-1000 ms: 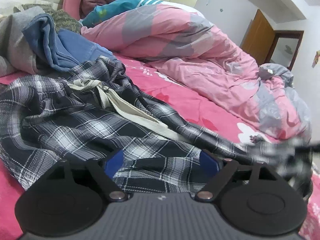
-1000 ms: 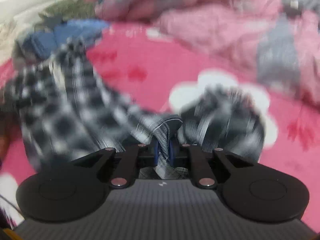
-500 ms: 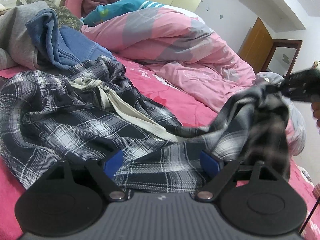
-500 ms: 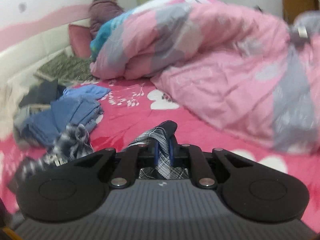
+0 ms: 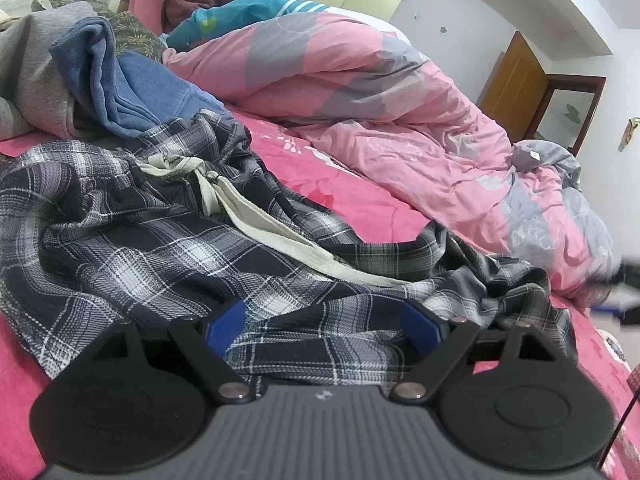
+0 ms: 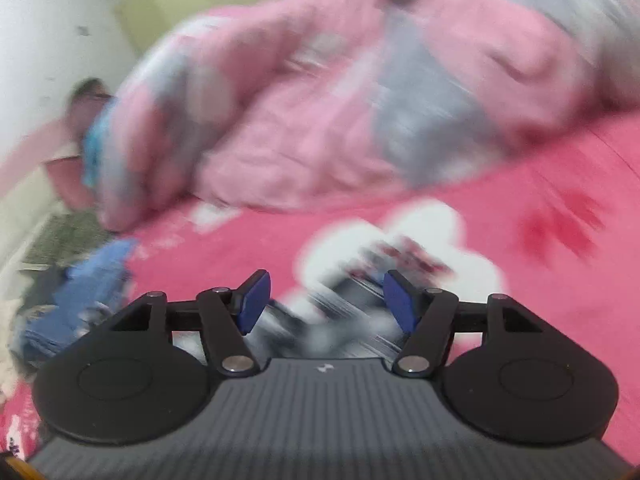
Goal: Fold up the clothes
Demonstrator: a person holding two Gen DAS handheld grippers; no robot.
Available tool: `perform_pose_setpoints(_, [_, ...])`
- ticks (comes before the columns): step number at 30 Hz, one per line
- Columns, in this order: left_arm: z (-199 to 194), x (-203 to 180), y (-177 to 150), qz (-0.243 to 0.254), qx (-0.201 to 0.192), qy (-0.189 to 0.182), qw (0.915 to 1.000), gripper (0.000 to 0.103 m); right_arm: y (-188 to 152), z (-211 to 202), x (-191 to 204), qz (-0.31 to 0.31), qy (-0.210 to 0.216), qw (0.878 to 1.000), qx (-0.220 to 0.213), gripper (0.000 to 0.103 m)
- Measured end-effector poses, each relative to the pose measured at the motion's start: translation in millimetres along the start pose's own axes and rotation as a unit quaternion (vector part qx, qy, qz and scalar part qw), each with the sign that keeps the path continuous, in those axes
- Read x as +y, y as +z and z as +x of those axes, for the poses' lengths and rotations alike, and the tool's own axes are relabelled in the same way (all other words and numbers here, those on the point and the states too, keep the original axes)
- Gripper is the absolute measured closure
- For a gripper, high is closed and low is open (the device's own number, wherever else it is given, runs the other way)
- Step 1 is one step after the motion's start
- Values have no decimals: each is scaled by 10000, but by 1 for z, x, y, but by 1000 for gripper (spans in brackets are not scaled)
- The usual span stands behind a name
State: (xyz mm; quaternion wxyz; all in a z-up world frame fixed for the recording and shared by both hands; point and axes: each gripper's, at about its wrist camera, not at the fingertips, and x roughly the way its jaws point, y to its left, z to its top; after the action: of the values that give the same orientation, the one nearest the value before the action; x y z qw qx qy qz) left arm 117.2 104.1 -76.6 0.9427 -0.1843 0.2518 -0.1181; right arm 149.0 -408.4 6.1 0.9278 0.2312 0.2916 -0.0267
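Observation:
A dark plaid garment [image 5: 132,240] with a cream drawstring [image 5: 256,220] lies rumpled across the pink bed sheet [image 5: 360,204]. My left gripper [image 5: 322,326] hovers just over its near edge, jaws wide and empty. In the right wrist view my right gripper [image 6: 326,300] is opening; its blue pads [image 6: 254,300] stand apart, with blurred plaid cloth [image 6: 340,320] seen between and below them, not pressed by either pad. At the right edge of the left wrist view a blurred dark shape [image 5: 624,284] may be the right gripper.
A pink and grey duvet [image 5: 380,92] is heaped along the far side of the bed. Blue [image 5: 132,92] and grey [image 5: 32,76] clothes are piled at the back left, with pillows behind. A wooden door [image 5: 512,84] stands at the far right wall.
The right gripper, shut on a fold of plaid cloth and lifting it, has swung and rolled, and its jaws have parted. The raised plaid end now lies dropped on the bed. Left gripper unchanged.

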Motion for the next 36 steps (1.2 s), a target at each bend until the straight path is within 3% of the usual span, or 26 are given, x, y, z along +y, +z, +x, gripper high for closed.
perform_pose_setpoints(3, [1, -1, 0, 27, 10, 11, 10000, 16, -20, 10, -41, 345, -407, 9975, 463, 41])
perform_pose_setpoints(6, [2, -1, 0, 43, 19, 14, 10000, 15, -39, 31, -66, 866, -158, 9928, 810, 41])
perform_pose_setpoints(7, [2, -1, 0, 36, 20, 10, 10000, 15, -43, 37, -70, 974, -32, 9926, 730, 43])
perform_pose_setpoints(10, [2, 0, 0, 18, 23, -2, 10000, 15, -46, 36, -68, 1161, 367, 9911, 541, 99])
perform_pose_setpoints(12, [2, 0, 0, 11, 24, -7, 10000, 15, -48, 33, -66, 1314, 641, 9882, 468, 99])
perform_pose_setpoints(18, [1, 3, 1, -67, 21, -64, 10000, 15, -58, -90, -60, 1604, 1189, 9791, -397, 101])
perform_pose_setpoints(25, [-2, 9, 2, -279, -9, -210, 9994, 15, -120, -231, -70, 1846, 1164, 9702, -1057, 101])
perform_pose_setpoints(28, [-2, 9, 2, -264, -5, -190, 9995, 15, -149, -254, -79, 1811, 713, 9745, -1114, 101])
perform_pose_setpoints(30, [-2, 8, 2, -254, -3, -182, 9995, 15, -167, -254, -95, 1878, 188, 9788, -793, 99])
perform_pose_setpoints(32, [-1, 8, 2, -241, 0, -174, 9996, 15, -176, -254, -106, 1835, -658, 9802, -354, 95])
perform_pose_setpoints(34, [-1, 7, 2, -218, 6, -156, 9996, 15, -181, -258, -113, 1711, -1530, 9733, -57, 94])
perform_pose_setpoints(36, [-1, 6, 1, -201, 9, -143, 9997, 15, -178, -274, -113, 1594, -1624, 9733, -308, 88])
